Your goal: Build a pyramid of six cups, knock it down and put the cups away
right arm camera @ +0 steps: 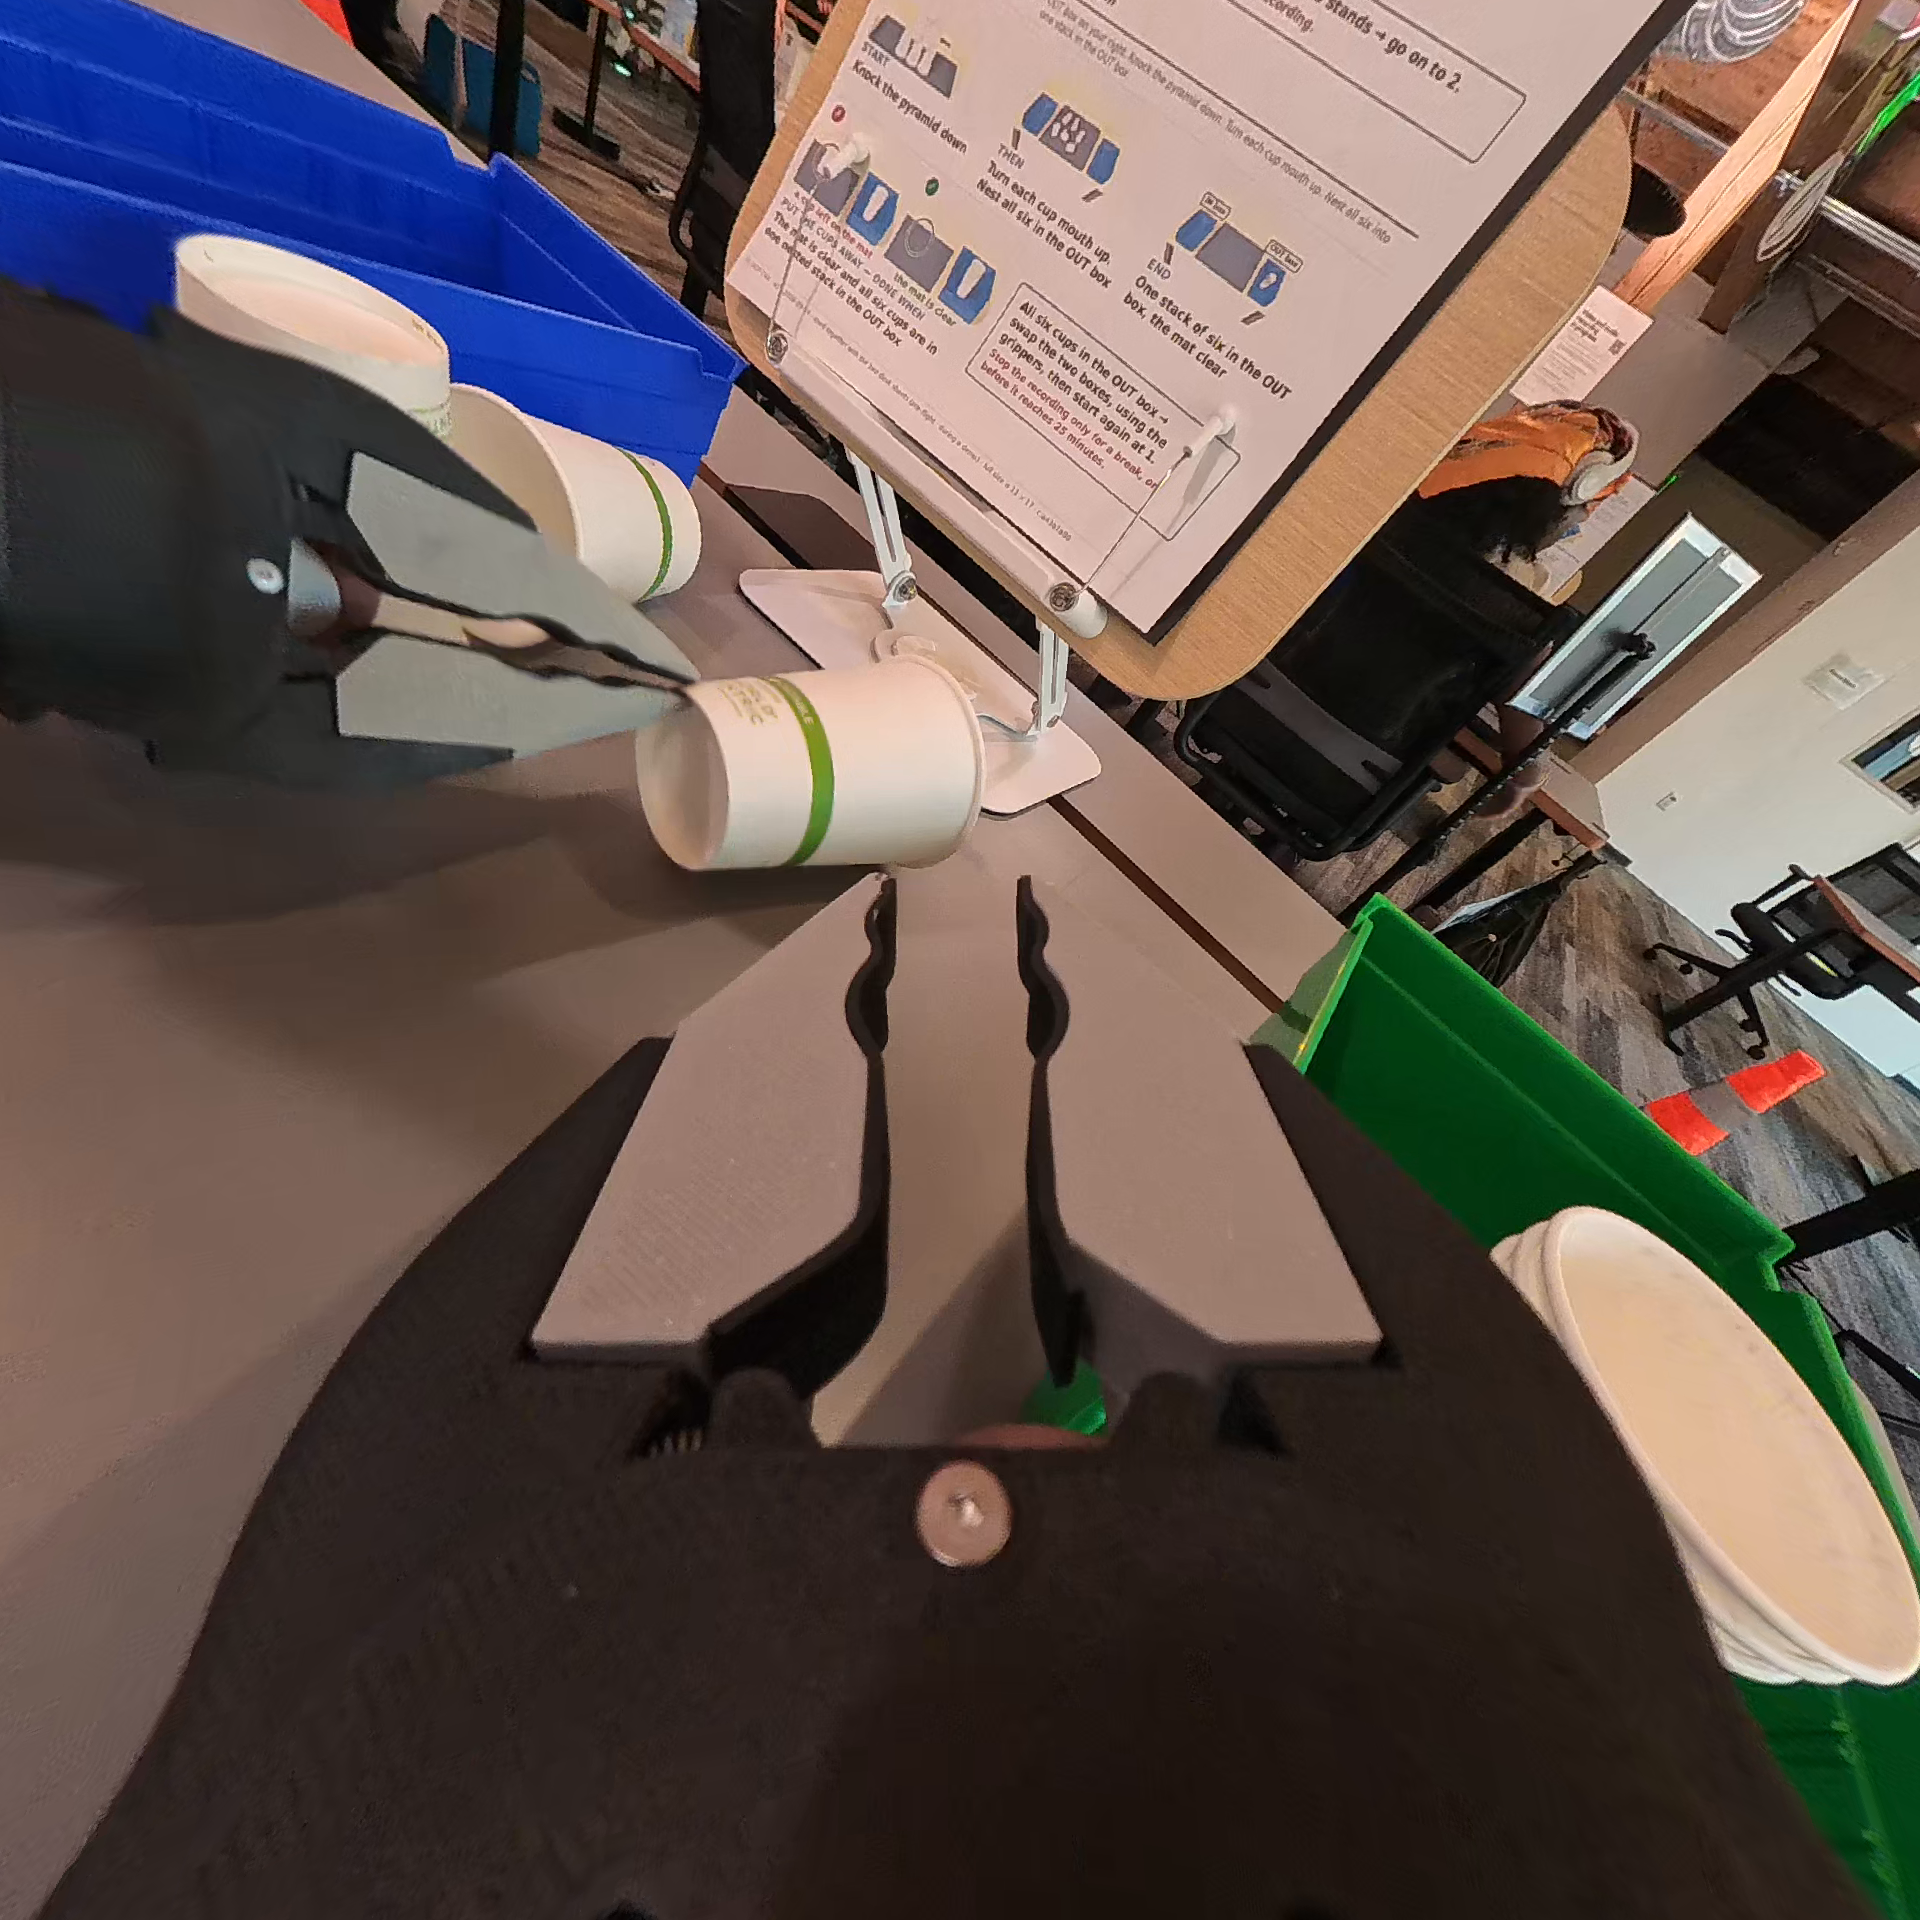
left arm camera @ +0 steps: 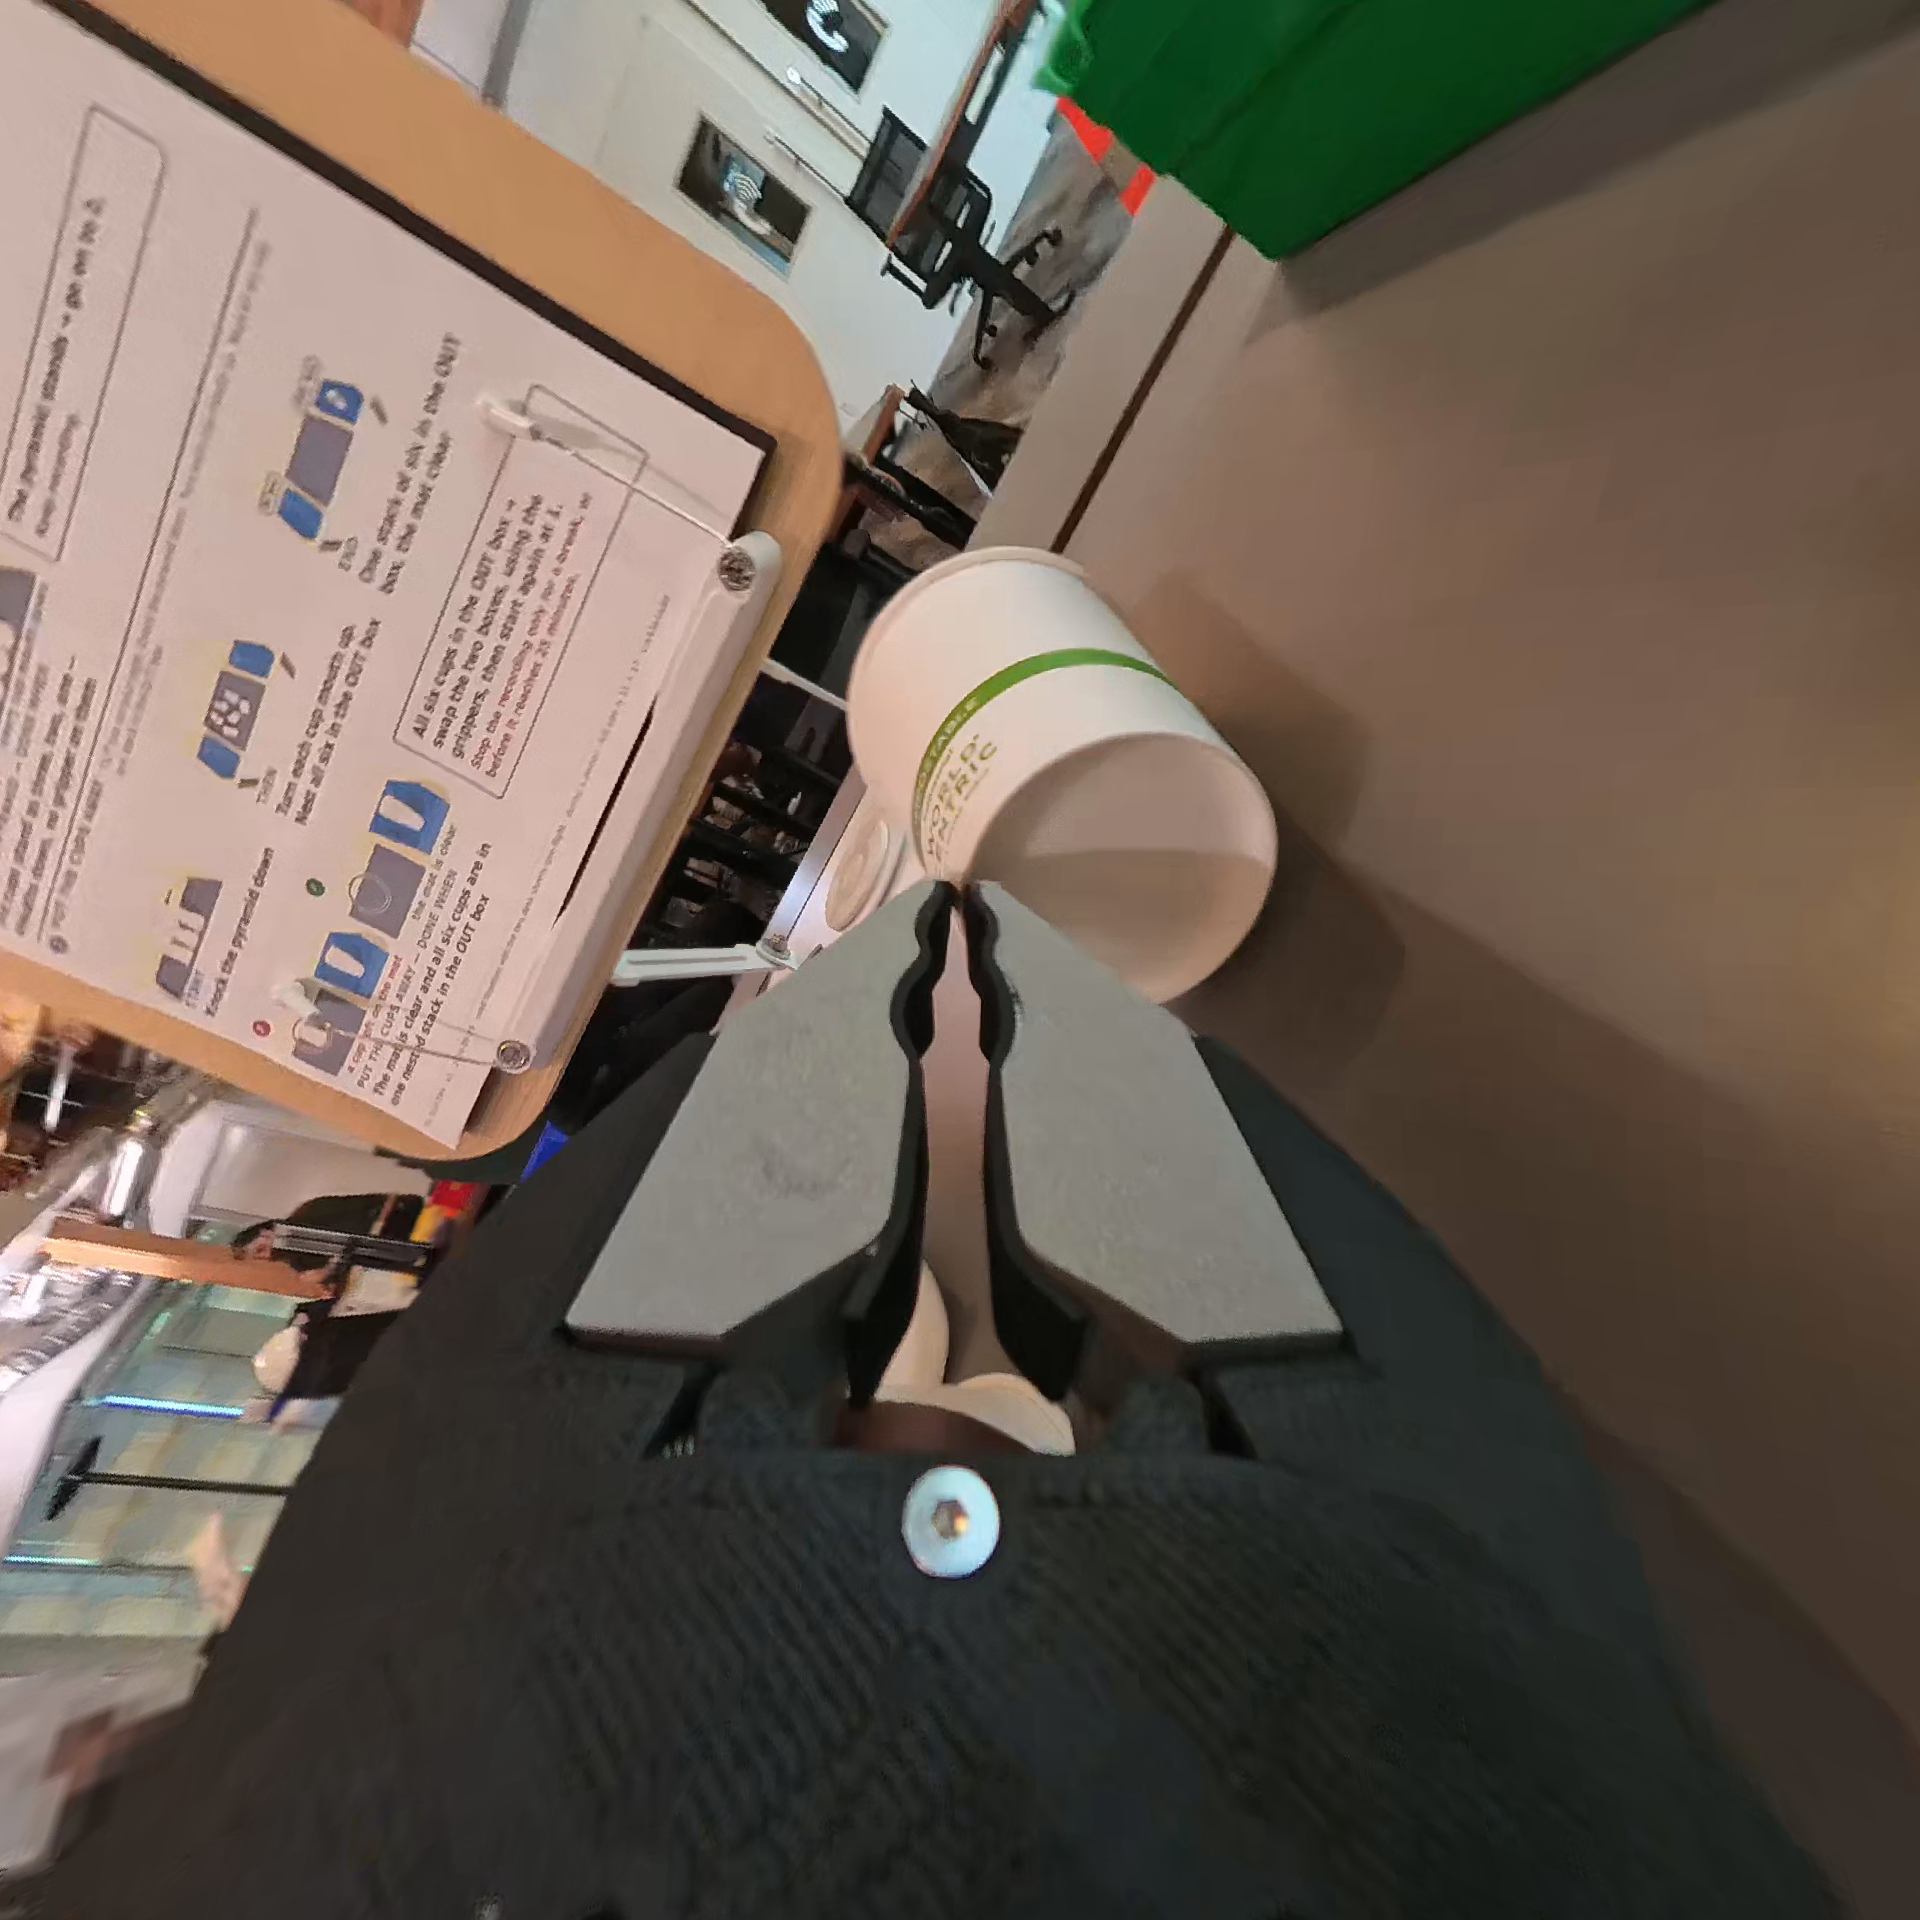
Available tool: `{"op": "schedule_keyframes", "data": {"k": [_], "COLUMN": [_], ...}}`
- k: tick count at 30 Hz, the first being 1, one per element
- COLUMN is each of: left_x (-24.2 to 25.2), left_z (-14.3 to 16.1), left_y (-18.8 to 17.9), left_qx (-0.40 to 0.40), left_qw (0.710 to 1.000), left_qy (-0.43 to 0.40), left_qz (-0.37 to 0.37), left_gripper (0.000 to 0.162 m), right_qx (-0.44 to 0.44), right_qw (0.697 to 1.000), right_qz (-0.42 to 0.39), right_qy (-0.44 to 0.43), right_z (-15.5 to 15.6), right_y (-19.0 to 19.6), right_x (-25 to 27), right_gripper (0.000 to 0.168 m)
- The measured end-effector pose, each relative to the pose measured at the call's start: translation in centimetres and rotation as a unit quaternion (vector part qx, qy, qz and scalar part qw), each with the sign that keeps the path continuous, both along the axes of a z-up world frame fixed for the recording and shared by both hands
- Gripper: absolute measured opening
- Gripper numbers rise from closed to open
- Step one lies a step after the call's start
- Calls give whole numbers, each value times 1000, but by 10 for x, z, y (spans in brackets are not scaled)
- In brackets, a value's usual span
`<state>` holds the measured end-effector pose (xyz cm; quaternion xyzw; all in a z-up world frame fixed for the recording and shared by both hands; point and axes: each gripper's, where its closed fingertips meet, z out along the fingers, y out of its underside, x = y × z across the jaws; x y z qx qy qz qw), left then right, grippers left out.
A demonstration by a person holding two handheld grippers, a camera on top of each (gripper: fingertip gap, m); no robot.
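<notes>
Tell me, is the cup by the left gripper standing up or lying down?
Lying down. The cup is on its side on the table, open mouth facing sideways, with the left gripper shut on its rim.

Left gripper (left arm camera: pixel 958 896) has its fingers pinched nearly together, tips almost touching. Right gripper (right arm camera: pixel 954 883) sits with a clear gap between fingers, nothing gripped.

Green print on cup (left arm camera: pixel 1049 769); printed instruction sheet (right arm camera: pixel 1143 260) on stand board
</notes>
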<state>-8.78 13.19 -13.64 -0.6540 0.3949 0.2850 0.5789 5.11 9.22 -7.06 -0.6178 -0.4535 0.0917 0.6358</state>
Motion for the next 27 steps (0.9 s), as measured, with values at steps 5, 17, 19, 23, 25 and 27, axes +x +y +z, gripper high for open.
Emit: {"op": "schedule_keyframes", "data": {"k": [5,17,19,23,25,27], "left_x": [-5,17,25,34,34,30], "left_z": [17,46,59,89,99,107], "left_y": [-7,-49,-59,-81,-88,-91], "left_qx": [11,1,22,76,88,100], "left_qw": [997,979,973,953,944,938], "left_qy": [-75,-171,-180,-207,-225,-239], "left_qz": [-17,-108,-142,-207,-227,-230], "left_gripper": [0,0,0,0,0,0], "right_qx": [-4,-81,-105,-122,-119,-111], "right_qw": [1000,996,991,983,982,980], "right_qz": [1,43,75,117,115,111], "right_qy": [2,17,23,66,90,119], "right_z": [-1,-13,-15,-3,5,15], "right_y": [0,-10,-19,-29,-26,-24], "right_x": [1,-5,-9,-11,-6,1], "right_gripper": [22,28,28,31,32,33]}}
